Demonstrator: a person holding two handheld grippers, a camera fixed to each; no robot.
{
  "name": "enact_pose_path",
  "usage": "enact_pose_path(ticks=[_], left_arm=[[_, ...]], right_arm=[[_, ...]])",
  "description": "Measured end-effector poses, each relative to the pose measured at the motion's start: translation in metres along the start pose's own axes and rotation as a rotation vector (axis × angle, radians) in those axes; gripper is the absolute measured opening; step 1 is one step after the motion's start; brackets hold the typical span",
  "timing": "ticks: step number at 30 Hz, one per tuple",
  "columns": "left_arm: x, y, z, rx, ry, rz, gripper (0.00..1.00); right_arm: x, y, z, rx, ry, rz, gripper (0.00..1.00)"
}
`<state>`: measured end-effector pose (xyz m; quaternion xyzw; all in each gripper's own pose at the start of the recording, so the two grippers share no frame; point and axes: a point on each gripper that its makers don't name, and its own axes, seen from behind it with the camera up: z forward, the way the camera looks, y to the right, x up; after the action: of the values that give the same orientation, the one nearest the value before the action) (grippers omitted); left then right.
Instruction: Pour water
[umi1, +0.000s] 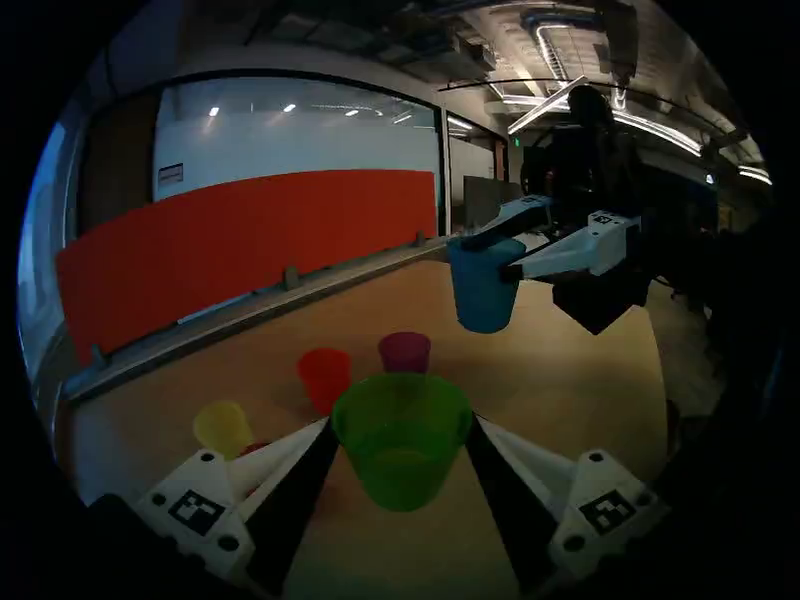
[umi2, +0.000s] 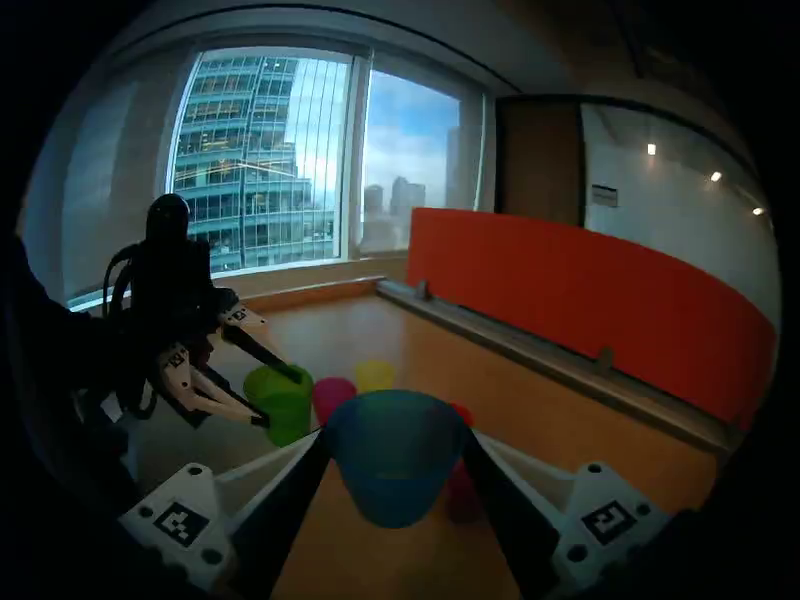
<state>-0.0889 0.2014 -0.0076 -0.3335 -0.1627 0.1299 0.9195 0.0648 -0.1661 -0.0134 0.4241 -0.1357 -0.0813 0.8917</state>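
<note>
In the left gripper view my left gripper (umi1: 402, 450) is shut on a translucent green cup (umi1: 402, 438), held upright above the wooden table (umi1: 560, 370). Farther off, up and to the right, the right gripper (umi1: 492, 258) holds a blue cup (umi1: 483, 285) in the air. In the right gripper view my right gripper (umi2: 394, 462) is shut on that blue cup (umi2: 394, 455), upright and close to the camera. The left gripper (umi2: 272, 392) with the green cup (umi2: 278, 400) hangs to the left, lower down. I cannot see water in either cup.
On the table stand a red cup (umi1: 324, 377), a magenta cup (umi1: 404, 351) and a yellow cup (umi1: 222, 428). An orange partition (umi1: 250, 240) runs along the table's far edge. Large windows (umi2: 300, 160) lie behind the left gripper.
</note>
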Motion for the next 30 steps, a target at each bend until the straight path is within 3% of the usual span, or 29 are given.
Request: enact_pose_path(ticks=[9, 30], left_arm=[[-0.019, 0.003, 0.004, -0.016, -0.068, 0.019, 0.87], [-0.071, 0.009, 0.012, -0.072, -0.231, 0.076, 0.88]], right_arm=[[-0.023, -0.001, 0.006, 0.024, -0.056, 0.012, 0.95], [-0.085, -0.009, 0.021, 0.058, -0.227, -0.021, 0.95]])
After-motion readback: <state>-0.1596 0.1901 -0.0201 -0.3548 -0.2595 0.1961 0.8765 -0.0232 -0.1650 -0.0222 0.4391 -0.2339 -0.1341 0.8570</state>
